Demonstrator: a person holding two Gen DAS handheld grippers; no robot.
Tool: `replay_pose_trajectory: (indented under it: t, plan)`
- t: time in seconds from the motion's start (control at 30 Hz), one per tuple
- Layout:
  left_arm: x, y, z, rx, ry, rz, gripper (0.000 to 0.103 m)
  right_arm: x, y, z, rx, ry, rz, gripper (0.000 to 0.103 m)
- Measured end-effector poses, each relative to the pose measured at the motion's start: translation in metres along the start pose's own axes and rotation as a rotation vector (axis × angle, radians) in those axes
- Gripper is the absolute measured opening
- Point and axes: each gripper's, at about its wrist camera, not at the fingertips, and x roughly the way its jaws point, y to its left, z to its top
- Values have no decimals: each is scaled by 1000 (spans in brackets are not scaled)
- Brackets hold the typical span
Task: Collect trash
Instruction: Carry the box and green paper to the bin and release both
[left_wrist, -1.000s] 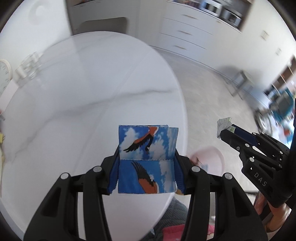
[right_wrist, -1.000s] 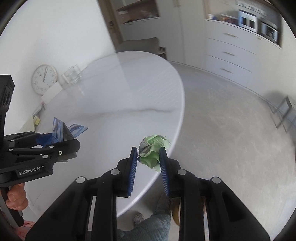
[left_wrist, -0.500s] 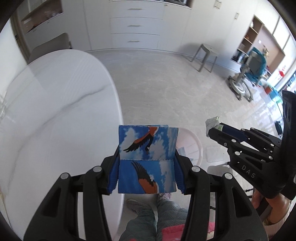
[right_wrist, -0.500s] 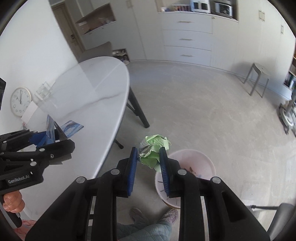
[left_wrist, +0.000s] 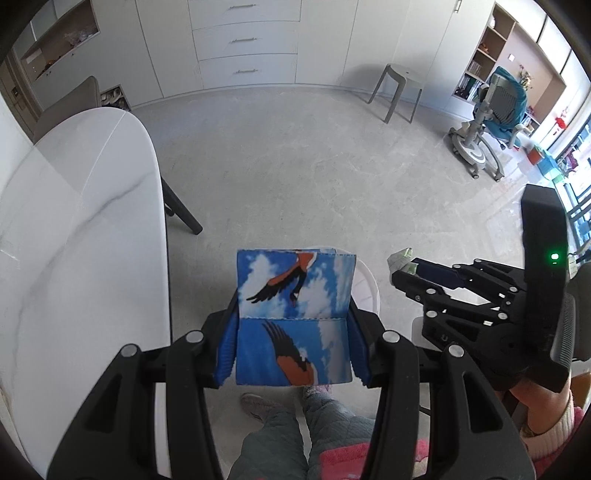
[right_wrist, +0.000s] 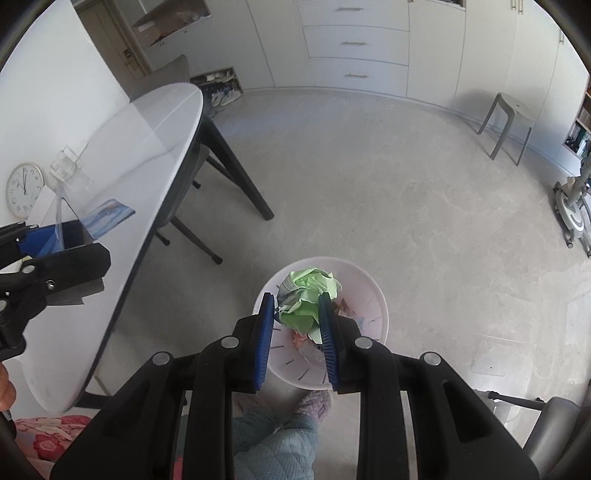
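Right gripper (right_wrist: 297, 325) pinches crumpled green paper (right_wrist: 308, 295) above the pink bin (right_wrist: 373, 306); left gripper (left_wrist: 293, 321) clamps an upright bird-print carton (left_wrist: 293, 295).

**Black rigs, blue pads, quilted trousers**

Both grippers are matte black plastic linkages with round silver screws at the pivots. The left gripper (left_wrist: 293, 325) and right gripper (right_wrist: 297, 321) each have ribbed blue pads (right_wrist: 265, 343) lining the inside of the jaws. A green LED glows on the right one's upright black housing. Behind the jaws: grey-green quilted trousers (left_wrist: 295, 439), pink floral top, cream cuff, bare skin.
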Motion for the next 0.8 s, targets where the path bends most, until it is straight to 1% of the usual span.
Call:
replay_pose_trajectory:
  t: [0.03, 0.1, 0.13, 0.17, 0.23, 0.3, 0.37, 0.47, 0.57, 0.6, 0.67, 0.7, 0.73, 0.8]
  plan:
    - [2, -2, 1, -2, 2, 3, 48, 9, -3, 0, -13, 15, 10, 26]
    - [4, -4, 0, -6, 8, 13, 48, 22, -9, 0, -32, 40, 29, 32]
    - [7, -6, 1, -10, 13, 18, 48, 31, -11, 0, -50, 57, 25, 43]
    - [9, -8, 1, -14, 18, 19, 48, 35, -12, 0, -63, 63, 26, 51]
    - [12, -8, 1, -21, 28, 18, 48, 39, -16, 0, -78, 77, 25, 56]
    - [16, -9, 2, -21, 32, 20, 48, 34, -21, 2, -75, 69, 9, 62]
    - [21, -13, 4, -21, 32, 21, 48, 23, -30, 4, -62, 46, -7, 74]
    - [30, -8, 4, -23, 58, 5, 49, 4, -44, 5, -46, 20, -33, 82]
    - [47, -9, 4, -27, 100, -31, 49, -16, -52, 8, -30, -9, -52, 91]
    - [53, -11, 4, -28, 108, -44, 49, -22, -55, 8, -28, -21, -58, 92]
    - [62, -17, 5, -20, 120, -62, 54, -36, -61, 9, -22, -43, -74, 94]
    - [67, -20, 4, -11, 133, -67, 64, -39, -63, 10, -19, -47, -83, 95]
    - [73, -24, 4, 1, 150, -62, 78, -42, -67, 9, -17, -48, -105, 98]
    - [81, -30, 4, 19, 163, -21, 88, -43, -72, 9, -15, -42, -144, 98]
